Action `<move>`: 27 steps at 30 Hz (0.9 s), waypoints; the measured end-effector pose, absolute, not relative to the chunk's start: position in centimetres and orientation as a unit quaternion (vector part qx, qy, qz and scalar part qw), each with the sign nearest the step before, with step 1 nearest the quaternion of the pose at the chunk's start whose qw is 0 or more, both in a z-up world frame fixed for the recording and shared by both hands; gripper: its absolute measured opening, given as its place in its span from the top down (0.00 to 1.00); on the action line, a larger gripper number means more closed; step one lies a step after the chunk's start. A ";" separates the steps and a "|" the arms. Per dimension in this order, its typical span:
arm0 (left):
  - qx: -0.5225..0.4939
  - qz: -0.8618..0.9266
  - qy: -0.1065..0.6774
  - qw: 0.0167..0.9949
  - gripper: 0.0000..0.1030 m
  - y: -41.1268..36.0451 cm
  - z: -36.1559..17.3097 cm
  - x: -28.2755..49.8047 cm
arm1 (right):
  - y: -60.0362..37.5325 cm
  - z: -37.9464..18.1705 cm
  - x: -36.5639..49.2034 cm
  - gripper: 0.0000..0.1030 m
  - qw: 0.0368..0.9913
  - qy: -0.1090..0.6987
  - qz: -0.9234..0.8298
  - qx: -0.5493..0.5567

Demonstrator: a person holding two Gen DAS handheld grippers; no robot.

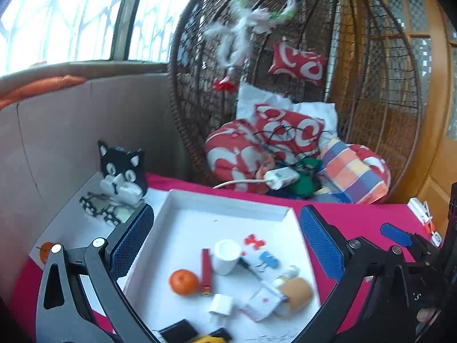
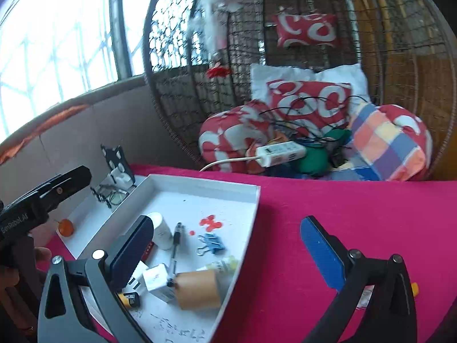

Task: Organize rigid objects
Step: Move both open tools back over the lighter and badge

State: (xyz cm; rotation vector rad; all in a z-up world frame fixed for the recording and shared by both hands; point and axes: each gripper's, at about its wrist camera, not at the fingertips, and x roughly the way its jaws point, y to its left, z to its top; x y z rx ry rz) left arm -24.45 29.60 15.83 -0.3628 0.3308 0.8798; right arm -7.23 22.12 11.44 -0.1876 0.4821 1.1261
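While hovering over the white tray [image 1: 228, 200], left tool [image 1: 225, 240], right tool [image 2: 228, 245] gape wide, empty

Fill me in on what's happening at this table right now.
A person is sorting small items into a white tray on a pink-covered table. Both hand-held grippers are open and empty: the left hand-held gripper hovers over the tray, the right hand-held gripper at its right edge. Inside lie a tangerine, a white cup, a red lighter, a blue binder clip, a pen and a tan roll.
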 end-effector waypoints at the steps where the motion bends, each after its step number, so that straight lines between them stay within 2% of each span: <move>1: -0.170 0.418 0.155 0.879 0.00 29.1 16.2 -24.1 | 21.4 11.8 -6.9 0.00 0.818 0.223 0.524 -0.081; 11: -0.125 0.370 0.153 0.908 0.00 24.4 18.6 -20.4 | 14.1 15.3 -4.5 0.00 0.855 0.172 0.489 -0.007; 17: -0.089 0.336 0.184 0.919 0.00 21.7 18.3 -16.7 | 9.9 16.4 -2.0 0.00 0.874 0.154 0.459 0.030; 27: -0.021 0.269 0.259 0.928 0.00 16.8 15.6 -8.9 | 2.6 16.1 2.9 0.00 0.890 0.171 0.411 0.103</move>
